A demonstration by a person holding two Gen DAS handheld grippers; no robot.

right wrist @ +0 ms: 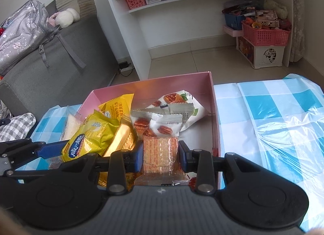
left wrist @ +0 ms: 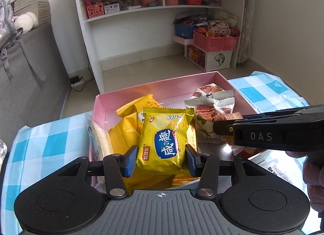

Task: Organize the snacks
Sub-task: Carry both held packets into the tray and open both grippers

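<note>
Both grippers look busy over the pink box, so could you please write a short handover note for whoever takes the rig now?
Left gripper: shut on the yellow cracker packet with the blue label, held above the pink cardboard box.
Right gripper: shut on the clear-wrapped orange-printed cracker pack, over the box's near right side.
Already in the box: other yellow snack packets on the left, white pecan-print packets on the right.
The box sits on a blue-and-white checked plastic cloth.
Left to do: set both held packs down, probably yellows left; anything outside the box is not visible.
</note>
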